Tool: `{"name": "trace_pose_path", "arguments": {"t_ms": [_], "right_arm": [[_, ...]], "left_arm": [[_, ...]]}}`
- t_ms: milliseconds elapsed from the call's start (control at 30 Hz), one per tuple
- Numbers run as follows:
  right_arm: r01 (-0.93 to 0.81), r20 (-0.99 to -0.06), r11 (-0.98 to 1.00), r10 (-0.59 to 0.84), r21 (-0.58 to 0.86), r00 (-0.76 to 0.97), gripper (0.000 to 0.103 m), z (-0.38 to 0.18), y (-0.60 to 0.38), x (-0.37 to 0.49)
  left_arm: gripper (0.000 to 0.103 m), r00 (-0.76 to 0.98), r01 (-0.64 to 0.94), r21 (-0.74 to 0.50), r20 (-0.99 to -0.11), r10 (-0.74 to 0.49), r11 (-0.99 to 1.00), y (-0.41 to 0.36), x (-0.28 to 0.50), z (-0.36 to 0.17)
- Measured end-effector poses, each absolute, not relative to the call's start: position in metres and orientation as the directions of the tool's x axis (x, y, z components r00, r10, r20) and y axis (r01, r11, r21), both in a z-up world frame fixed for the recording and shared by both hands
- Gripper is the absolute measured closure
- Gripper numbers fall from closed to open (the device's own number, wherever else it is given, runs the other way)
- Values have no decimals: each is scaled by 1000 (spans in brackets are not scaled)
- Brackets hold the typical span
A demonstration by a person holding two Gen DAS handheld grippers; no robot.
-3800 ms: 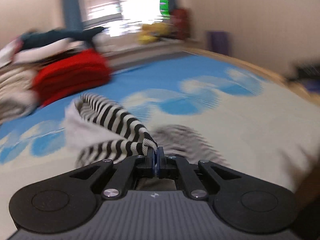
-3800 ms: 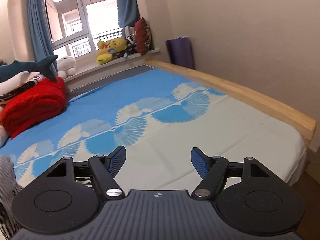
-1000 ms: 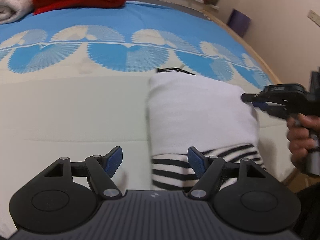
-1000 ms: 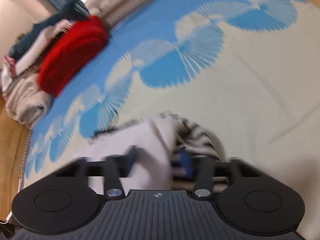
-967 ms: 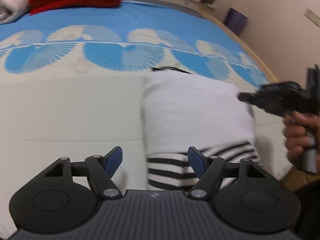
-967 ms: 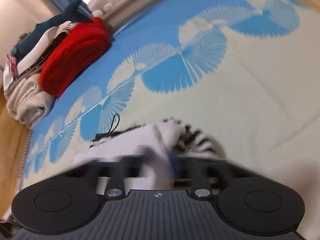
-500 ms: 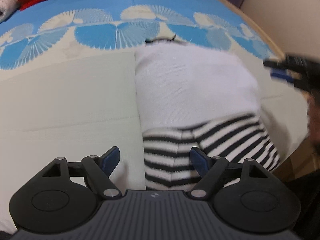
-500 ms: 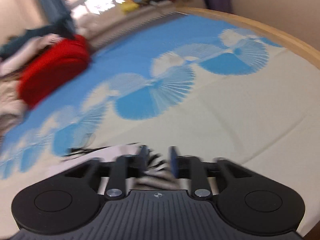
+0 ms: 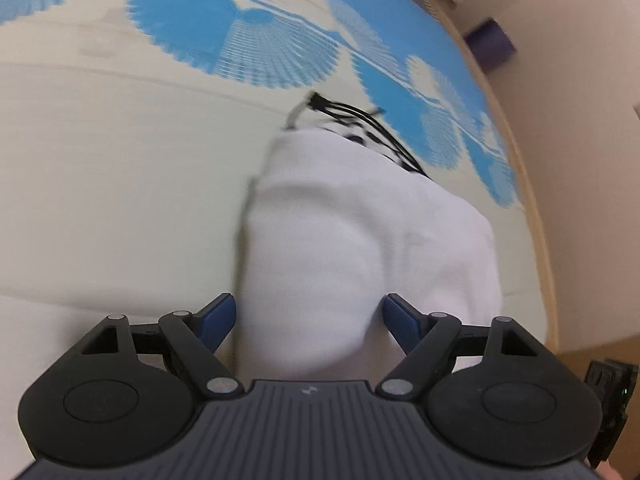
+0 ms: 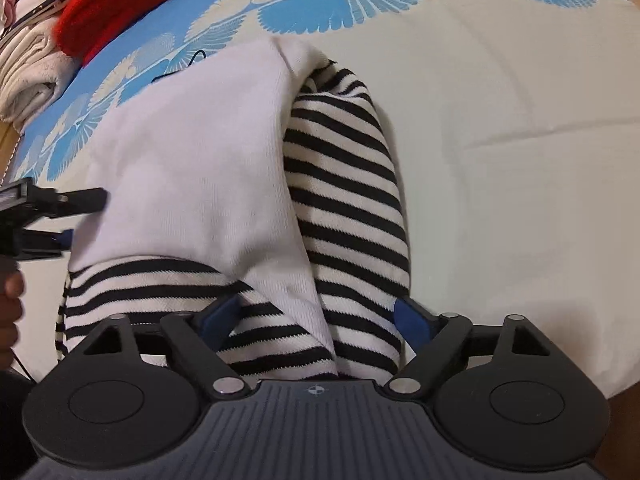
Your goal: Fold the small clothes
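A small white garment with black-and-white striped sleeves (image 10: 192,168) lies folded on the bed. In the left wrist view only its white part (image 9: 360,232) shows, blurred, with a black cord (image 9: 360,120) at its far end. My left gripper (image 9: 310,316) is open and straddles the near white edge without pressing it. It shows again at the left of the right wrist view as the left gripper (image 10: 76,218). My right gripper (image 10: 318,316) hangs over the striped hem; its jaws are opening, with striped cloth lying loose between them.
The bed sheet (image 10: 500,120) is cream with blue fan prints. A red folded blanket (image 10: 120,8) and beige towels (image 10: 28,68) lie at the far left. The wooden bed edge (image 9: 536,240) runs on the right, with a purple object (image 9: 490,42) beyond it.
My right gripper was shut on the garment's edge and has now opened and let it go. My left gripper has moved forward and down over the white part.
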State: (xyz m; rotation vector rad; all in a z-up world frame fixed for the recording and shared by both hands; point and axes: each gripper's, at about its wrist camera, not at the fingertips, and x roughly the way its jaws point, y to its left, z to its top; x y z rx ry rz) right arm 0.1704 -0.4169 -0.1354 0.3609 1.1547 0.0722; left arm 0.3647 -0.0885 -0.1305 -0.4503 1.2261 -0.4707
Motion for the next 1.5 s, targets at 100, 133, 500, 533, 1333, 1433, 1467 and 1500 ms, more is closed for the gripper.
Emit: {"name": "trace_pose_path", "arguments": {"t_ms": [100,133,500,533,1333,1433,1467,1500], "right_arm": [[83,-860,941,261,328,438,61,-130,-406,172],[73,-858,945,257,320,444,67,-127,-400,173],[47,-726,924,266,379,634,90,-90,-336,224],[32,-719,922,278,385,637,90,-88,-326,230],[4,-871,993,105,122,479,62,-112,-239,266],[-23,-894,997,79,76,442,61,-121,-242,261],[-11,-899,996,84,88,430,61,-121,-247,260],[1,-902,996,85,95,423,59,-121,-250,259]], "left_arm": [[25,272,111,-548,-785,-556,829,-94,366,-130],[36,275,122,-540,-788,-551,833,-94,367,-128],[57,572,132,-348,-738,-358,928,-20,369,-50],[49,606,111,-297,-736,-301,948,-10,371,-46],[29,413,353,-64,-885,-217,934,1,328,-91],[19,405,354,7,-903,-147,935,-6,323,-111],[19,410,346,4,-900,-147,938,-6,322,-107],[19,423,330,0,-894,-148,944,-6,321,-101]]}}
